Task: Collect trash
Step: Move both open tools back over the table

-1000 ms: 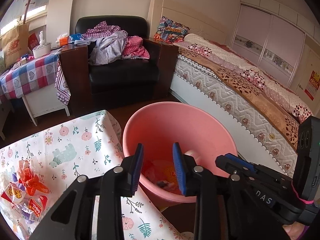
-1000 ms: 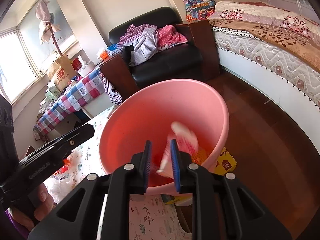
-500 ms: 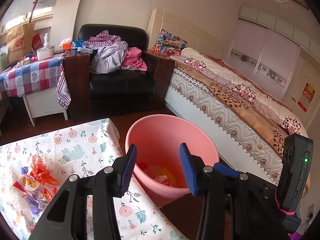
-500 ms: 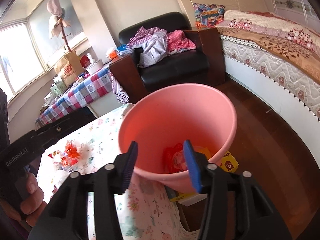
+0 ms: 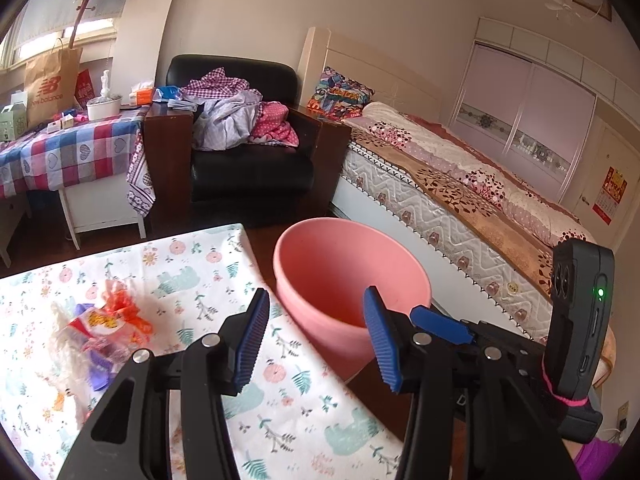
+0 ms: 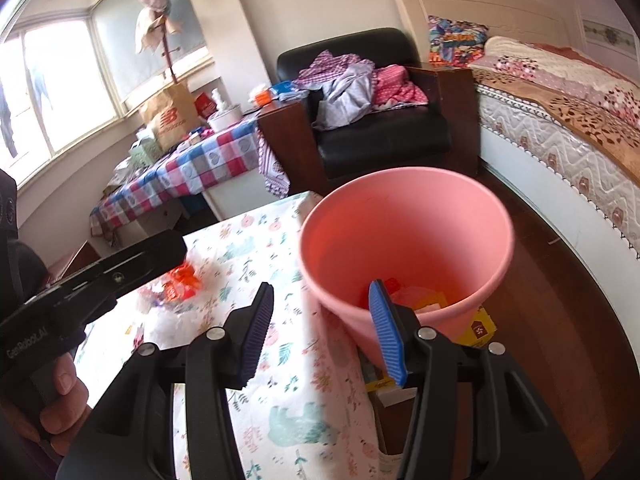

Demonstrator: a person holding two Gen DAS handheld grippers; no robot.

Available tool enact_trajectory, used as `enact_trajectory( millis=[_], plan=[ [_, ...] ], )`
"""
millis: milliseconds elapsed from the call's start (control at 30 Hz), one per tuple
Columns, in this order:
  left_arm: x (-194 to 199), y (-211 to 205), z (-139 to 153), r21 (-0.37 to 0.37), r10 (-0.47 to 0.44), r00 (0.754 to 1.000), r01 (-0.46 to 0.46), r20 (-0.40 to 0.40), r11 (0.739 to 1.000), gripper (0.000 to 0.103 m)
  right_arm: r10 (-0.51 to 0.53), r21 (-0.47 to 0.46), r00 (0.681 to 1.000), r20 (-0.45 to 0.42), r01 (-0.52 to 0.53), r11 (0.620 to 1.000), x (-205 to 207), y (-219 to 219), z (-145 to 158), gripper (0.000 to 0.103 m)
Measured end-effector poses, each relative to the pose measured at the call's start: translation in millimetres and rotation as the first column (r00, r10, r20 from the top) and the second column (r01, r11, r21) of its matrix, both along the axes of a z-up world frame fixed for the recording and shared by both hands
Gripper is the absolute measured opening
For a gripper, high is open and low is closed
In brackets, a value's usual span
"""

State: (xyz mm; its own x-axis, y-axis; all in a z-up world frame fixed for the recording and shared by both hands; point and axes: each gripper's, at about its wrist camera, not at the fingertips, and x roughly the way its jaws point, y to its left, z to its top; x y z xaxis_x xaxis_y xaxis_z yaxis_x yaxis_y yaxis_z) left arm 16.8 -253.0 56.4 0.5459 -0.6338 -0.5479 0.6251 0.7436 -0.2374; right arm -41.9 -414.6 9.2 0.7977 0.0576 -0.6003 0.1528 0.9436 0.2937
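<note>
Beside bed [image 5: 460,184], floral tablecloth [image 5: 192,272]; pink bin [image 5: 352,264] alongside.

Bedroom furniture behind the work area

Upper centre: black armchair [image 5: 248,160] heaped with clothes [image 5: 240,120]. Upper left: checked tablecloth [image 5: 72,156], brown paper bag [image 5: 48,84]. Right: bed [image 5: 460,200], wardrobe doors [image 5: 532,120] above.
</note>
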Motion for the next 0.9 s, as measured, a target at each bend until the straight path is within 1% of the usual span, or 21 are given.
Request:
enact_trajectory(
  millis=[133, 300, 467, 667, 800, 900],
  plan=[
    [-7, 26, -1, 0.016, 0.032, 0.999, -0.032, 0.017, 0.999, 0.048, 0.035, -0.006, 0.999, -0.007, -0.035, 0.999, 0, 16, 1, 0.050],
    [-6, 65, -6, 0.019, 0.101, 0.995, -0.101, 0.001, 0.995, 0.048, 0.082, -0.010, 0.996, -0.027, -0.082, 0.997, 5, 36, -1, 0.050],
    [-2, 110, -12, 0.021, 0.185, 0.983, -0.185, -0.011, 0.982, 0.048, 0.138, -0.014, 0.990, -0.036, -0.138, 0.990, 9, 56, -3, 0.050],
    [-1, 159, -27, 0.066, 0.269, 0.963, -0.266, -0.028, 0.962, 0.048, 0.193, -0.022, 0.980, -0.057, -0.195, 0.981, 14, 78, -11, 0.050],
    [-5, 189, -41, 0.083, 0.312, 0.948, -0.306, -0.065, 0.948, 0.048, 0.223, -0.017, 0.972, -0.075, -0.225, 0.974, 18, 88, -16, 0.050],
    [-10, 203, -55, 0.108, 0.320, 0.942, -0.310, -0.101, 0.945, 0.048, 0.243, -0.013, 0.966, -0.085, -0.245, 0.970, 20, 95, -20, 0.050]
  ],
)
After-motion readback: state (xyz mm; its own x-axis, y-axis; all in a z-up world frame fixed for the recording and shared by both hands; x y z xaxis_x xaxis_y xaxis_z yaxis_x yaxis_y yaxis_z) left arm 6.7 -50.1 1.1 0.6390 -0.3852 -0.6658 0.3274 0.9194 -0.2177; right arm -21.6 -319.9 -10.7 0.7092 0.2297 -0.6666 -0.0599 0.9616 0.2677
